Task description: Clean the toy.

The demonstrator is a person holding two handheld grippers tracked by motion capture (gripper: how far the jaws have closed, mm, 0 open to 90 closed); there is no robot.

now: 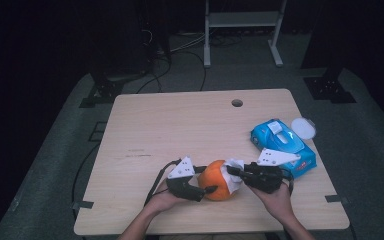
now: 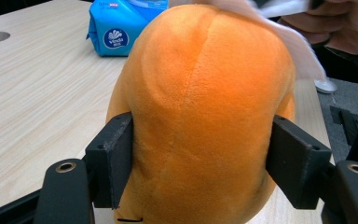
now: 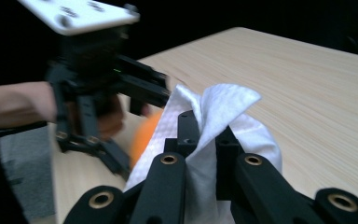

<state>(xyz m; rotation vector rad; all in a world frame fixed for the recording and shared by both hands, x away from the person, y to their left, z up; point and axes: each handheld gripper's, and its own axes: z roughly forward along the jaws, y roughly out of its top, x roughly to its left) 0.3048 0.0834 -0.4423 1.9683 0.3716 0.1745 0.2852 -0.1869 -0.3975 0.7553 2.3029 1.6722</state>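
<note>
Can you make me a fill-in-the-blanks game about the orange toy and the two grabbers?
1. The left gripper squeezes the plush toy, whose colour is ____.
2. The right gripper pinches a white ____.
3. The wipe lies against the ____ toy.
4. The blue pack rests on the ____.

Missing words: orange; wipe; plush; table

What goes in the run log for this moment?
left gripper: holding orange plush toy | right gripper: pinching white wipe against it
</note>
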